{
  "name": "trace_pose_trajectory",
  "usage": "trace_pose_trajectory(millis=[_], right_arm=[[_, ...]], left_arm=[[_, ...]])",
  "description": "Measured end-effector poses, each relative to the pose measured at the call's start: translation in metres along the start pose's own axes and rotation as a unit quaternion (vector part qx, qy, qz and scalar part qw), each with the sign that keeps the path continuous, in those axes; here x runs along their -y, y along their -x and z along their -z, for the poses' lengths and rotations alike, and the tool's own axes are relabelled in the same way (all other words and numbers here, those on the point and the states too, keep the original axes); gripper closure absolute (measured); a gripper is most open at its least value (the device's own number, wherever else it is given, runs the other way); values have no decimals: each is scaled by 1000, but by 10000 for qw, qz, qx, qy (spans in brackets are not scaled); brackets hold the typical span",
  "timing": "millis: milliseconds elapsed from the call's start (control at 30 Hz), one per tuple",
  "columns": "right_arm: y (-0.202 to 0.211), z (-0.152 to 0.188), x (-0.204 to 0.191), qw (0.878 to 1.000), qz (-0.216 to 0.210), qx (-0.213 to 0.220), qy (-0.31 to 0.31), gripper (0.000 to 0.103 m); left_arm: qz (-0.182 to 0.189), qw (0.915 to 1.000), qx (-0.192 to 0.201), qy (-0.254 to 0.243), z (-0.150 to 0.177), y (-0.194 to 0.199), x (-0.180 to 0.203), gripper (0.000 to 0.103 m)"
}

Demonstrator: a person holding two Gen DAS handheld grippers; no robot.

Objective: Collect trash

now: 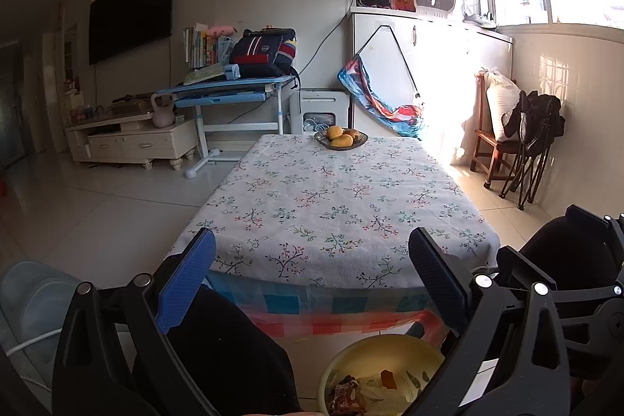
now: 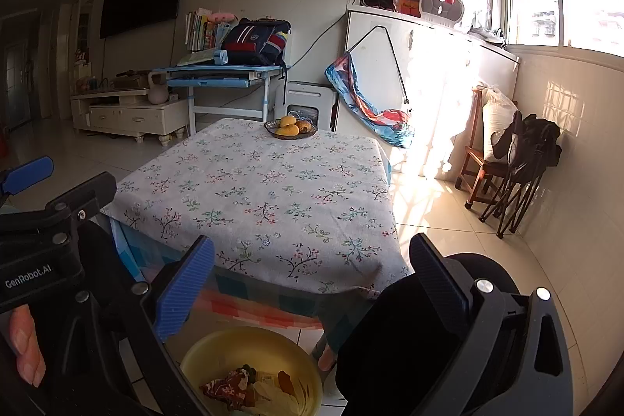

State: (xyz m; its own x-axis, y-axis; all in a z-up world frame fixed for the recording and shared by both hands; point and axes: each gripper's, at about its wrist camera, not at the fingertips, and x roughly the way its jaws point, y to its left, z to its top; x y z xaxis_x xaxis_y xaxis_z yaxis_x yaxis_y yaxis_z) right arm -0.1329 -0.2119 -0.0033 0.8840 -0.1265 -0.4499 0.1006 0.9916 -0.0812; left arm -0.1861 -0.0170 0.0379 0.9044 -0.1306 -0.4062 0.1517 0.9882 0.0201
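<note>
Two grippers I run, left gripper point(image 1: 312, 275) and right gripper point(image 2: 312, 283), both spread, holding nothing | trash point(image 2: 249, 390) in yellow basin point(image 2: 218, 349) on floor below worktop point(image 2: 253, 190) | fruit bowl point(image 2: 290, 128) at far edge

Bin: yellow round basin point(image 2: 218, 349), upright on floor beside table's near edge.
Trash: crumpled wrappers and peels point(image 2: 249, 388), piled inside basin.

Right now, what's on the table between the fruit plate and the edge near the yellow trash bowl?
Nothing: in both wrist views the flowered tablecloth is bare from the fruit plate to its near edge, above the yellow bowl of trash on the floor.
</note>
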Motion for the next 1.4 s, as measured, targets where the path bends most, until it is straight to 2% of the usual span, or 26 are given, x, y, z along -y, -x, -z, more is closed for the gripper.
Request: trace_pose_trajectory(millis=[1400], right_arm=[[-7,7,-2,9999,-50,-74,87,7]], left_arm=[[-84,10000,-16,16,0,-2,-13,7]])
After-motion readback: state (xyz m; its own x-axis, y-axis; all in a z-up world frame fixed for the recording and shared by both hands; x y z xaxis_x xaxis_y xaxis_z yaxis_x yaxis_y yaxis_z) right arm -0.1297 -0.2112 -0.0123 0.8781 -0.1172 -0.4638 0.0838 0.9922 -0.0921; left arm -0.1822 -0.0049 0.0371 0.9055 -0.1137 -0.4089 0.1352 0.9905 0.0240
